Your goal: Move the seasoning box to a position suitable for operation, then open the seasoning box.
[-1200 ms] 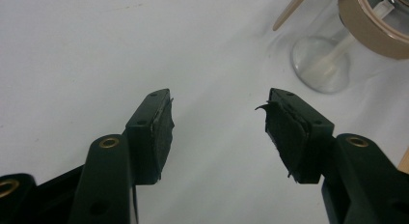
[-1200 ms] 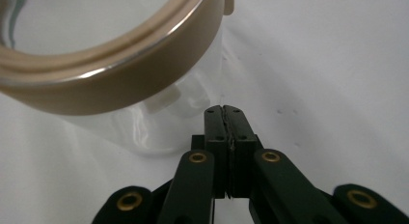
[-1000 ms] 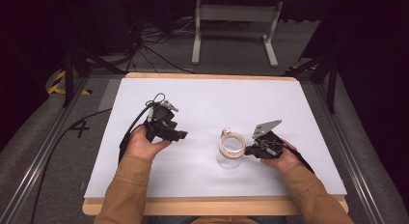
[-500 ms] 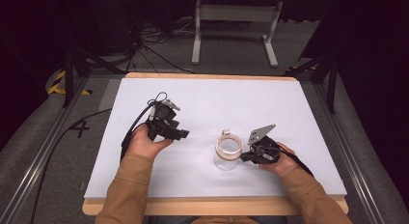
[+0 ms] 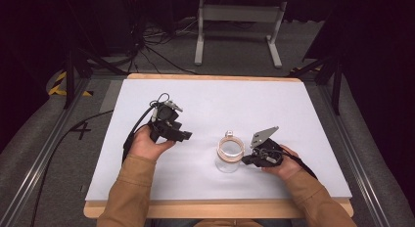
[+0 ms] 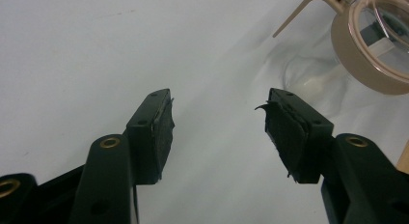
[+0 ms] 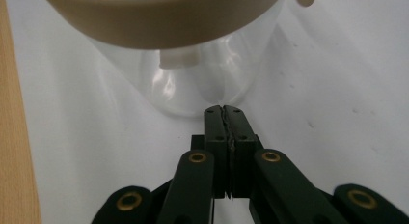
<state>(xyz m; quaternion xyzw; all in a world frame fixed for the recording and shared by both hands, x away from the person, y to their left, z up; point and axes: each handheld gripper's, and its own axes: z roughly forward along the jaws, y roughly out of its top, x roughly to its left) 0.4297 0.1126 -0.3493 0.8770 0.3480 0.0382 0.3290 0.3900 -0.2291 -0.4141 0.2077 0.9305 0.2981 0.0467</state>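
Fingers of the left gripper [image 6: 217, 132] stand wide apart with nothing between them, while those of the right gripper [image 7: 225, 110] are pressed flat together on nothing, their tips just beside the base of the glass jar [image 5: 229, 155]. Largest of all is the table [image 5: 288, 109], a white sheet over a wooden top whose bare wood shows along the near and far edges. The person's two tan sleeves [image 5: 128, 188] come in over the near edge. The left gripper [image 5: 169, 125] is held up left of the table's middle, a little nearer the near edge than one second ago, its cable trailing off toward the left edge. The right gripper [image 5: 249, 160] sits low toward the near right part of the table, its grey plate tilted up; over the last second it has drawn back slightly toward the near edge and now points at the jar's side. The jar, clear glass with a tan ring at its mouth, stands near the middle of the near half of the table, where it stood before. From the left gripper view its tan rim [image 6: 371, 45] lies beyond and to one side of the open fingers, well apart from them.
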